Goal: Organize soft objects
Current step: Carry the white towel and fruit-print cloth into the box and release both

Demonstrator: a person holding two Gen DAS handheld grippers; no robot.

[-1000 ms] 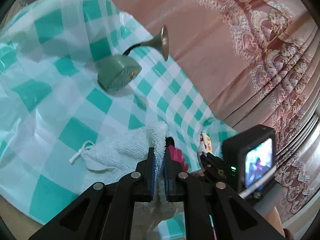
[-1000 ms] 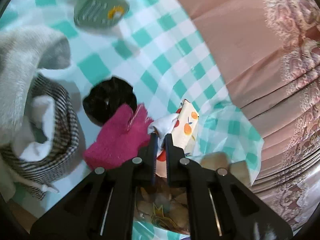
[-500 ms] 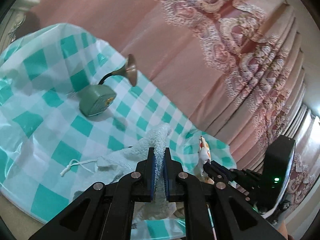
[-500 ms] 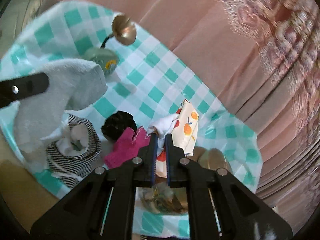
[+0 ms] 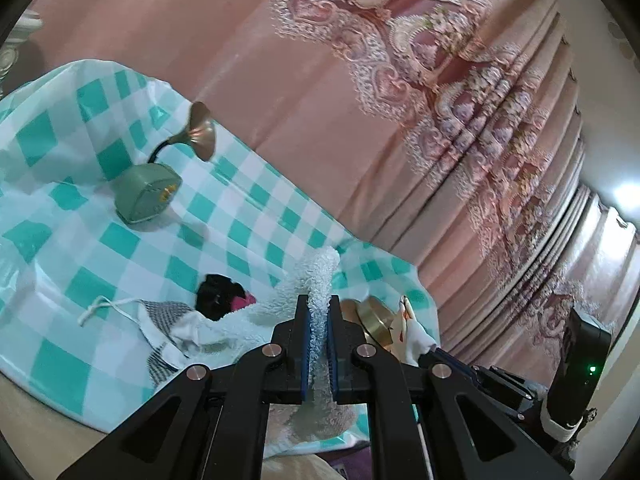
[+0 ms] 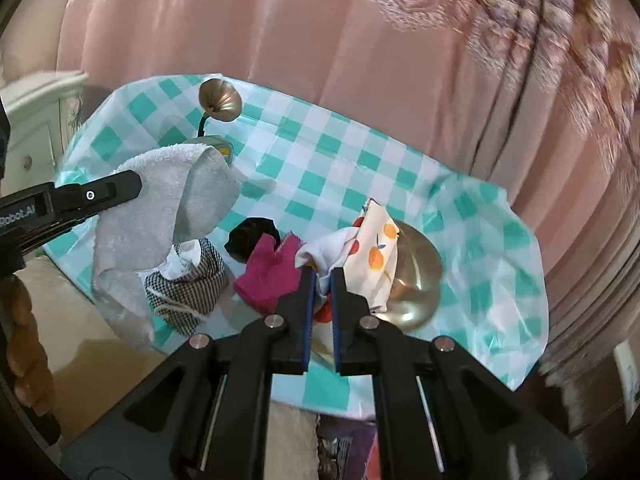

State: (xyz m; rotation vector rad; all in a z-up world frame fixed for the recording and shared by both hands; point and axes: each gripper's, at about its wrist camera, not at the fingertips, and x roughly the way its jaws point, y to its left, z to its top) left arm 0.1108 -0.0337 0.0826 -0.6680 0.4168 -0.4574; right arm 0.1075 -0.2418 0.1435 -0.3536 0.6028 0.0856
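My left gripper (image 5: pixel 319 312) is shut on a fluffy white towel (image 5: pixel 320 276), lifted off the table. From the right wrist view the same towel (image 6: pixel 168 208) hangs from the left gripper (image 6: pixel 136 186) above a black-and-white checked pouch (image 6: pixel 192 288). My right gripper (image 6: pixel 321 280) is shut on a white cloth with a fruit print (image 6: pixel 376 248), raised over a brass bowl (image 6: pixel 416 280). A magenta cloth (image 6: pixel 268 280) and a black scrunchie (image 6: pixel 250 236) lie between pouch and bowl.
The teal-and-white checked tablecloth (image 6: pixel 340 160) covers a small table. A green lamp with a brass shade (image 5: pixel 152 192) stands at its far left. Pink embroidered curtains (image 5: pixel 400 80) hang behind. A white cabinet (image 6: pixel 36 120) is at the left.
Both grippers have risen and pulled back from the table, each carrying its cloth. The towel now hangs clear of the pouch, and the fruit-print cloth is lifted above the bowl.
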